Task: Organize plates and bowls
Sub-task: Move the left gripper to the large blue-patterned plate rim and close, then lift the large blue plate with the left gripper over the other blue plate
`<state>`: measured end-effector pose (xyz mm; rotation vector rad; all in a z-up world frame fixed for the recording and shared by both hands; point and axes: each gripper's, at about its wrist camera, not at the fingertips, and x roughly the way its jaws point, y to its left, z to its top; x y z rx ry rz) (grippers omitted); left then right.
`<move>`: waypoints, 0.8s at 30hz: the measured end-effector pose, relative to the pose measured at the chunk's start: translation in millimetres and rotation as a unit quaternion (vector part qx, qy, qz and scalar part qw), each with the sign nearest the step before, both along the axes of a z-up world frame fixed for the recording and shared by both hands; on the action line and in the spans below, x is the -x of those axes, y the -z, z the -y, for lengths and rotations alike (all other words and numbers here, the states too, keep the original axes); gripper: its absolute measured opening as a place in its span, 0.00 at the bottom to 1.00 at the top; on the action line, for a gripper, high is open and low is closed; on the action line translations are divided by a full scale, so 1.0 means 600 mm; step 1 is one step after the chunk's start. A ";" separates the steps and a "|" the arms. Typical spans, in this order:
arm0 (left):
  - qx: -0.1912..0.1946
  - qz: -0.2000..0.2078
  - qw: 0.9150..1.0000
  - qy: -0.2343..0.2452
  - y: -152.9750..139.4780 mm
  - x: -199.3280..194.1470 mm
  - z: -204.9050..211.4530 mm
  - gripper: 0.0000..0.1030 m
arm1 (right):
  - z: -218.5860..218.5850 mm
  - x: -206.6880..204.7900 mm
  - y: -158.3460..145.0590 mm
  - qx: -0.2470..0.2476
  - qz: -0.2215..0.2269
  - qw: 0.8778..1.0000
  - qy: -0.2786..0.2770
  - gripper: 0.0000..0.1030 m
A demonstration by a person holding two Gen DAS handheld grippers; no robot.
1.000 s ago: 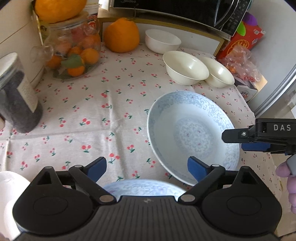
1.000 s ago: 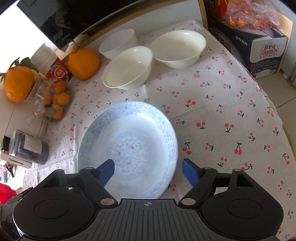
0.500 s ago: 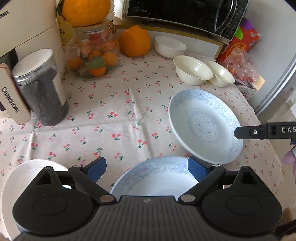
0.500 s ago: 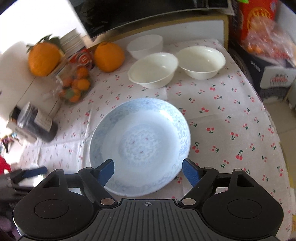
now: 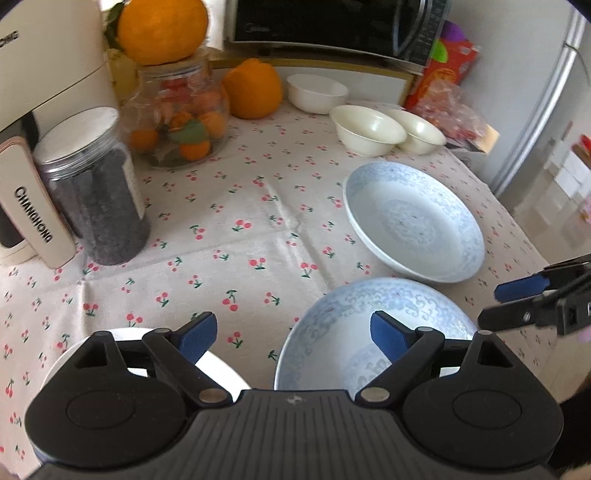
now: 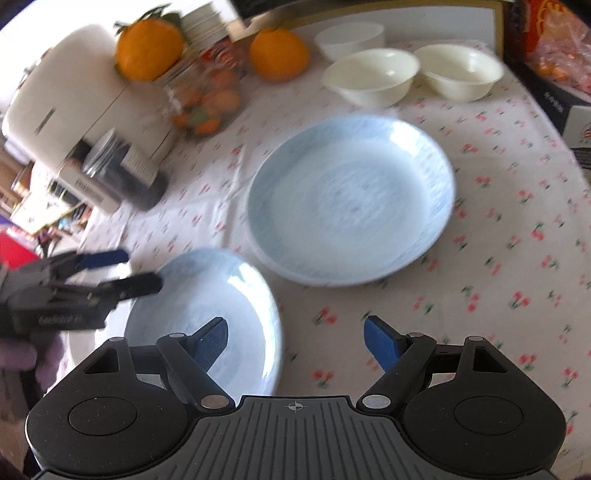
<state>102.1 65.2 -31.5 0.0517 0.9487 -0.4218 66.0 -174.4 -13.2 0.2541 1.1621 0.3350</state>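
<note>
Two blue-patterned plates lie side by side on the cherry-print cloth, a far plate (image 5: 413, 221) (image 6: 351, 199) and a near plate (image 5: 369, 325) (image 6: 207, 302). A plain white plate (image 5: 221, 365) lies at the near left. Three white bowls (image 5: 317, 92) (image 5: 367, 129) (image 5: 421, 131) stand at the back. My left gripper (image 5: 291, 328) (image 6: 136, 269) hovers over the gap between the white plate and the near blue plate. Its jaws are closing, with nothing pressed between the pads. My right gripper (image 6: 295, 328) (image 5: 502, 302) hangs open over the near blue plate's right rim and holds nothing.
A dark-filled jar (image 5: 96, 188), a glass jar of small oranges (image 5: 177, 122), two big oranges (image 5: 255, 88) and a cream appliance (image 5: 44, 66) crowd the left and back. A microwave (image 5: 332, 26) stands behind. Snack bags (image 5: 447, 92) lie by the table's right edge.
Both views have drawn back and swung left. The near blue plate and the white plate have come into view. The left jaws stand slightly narrower; the right jaws are unchanged.
</note>
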 end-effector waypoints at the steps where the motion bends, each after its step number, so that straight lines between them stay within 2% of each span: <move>1: 0.001 -0.003 1.000 0.006 0.001 0.000 0.000 0.82 | -0.006 0.005 0.001 -0.001 -0.004 1.000 -0.006 0.80; 7: 0.012 -0.037 0.999 0.019 0.012 -0.003 -0.003 0.70 | -0.032 0.019 0.020 -0.006 -0.031 0.999 -0.033 0.80; 12: 0.018 -0.056 0.998 0.024 0.019 -0.005 -0.005 0.56 | -0.048 0.026 0.041 -0.007 -0.056 0.997 -0.044 0.80; 18: 0.019 -0.073 0.997 0.026 0.023 -0.006 -0.007 0.43 | -0.064 0.038 0.040 -0.002 -0.049 0.997 -0.059 0.82; 24: 0.017 -0.092 0.995 0.029 0.029 -0.007 -0.007 0.38 | -0.079 0.050 0.039 -0.006 -0.048 0.996 -0.078 0.82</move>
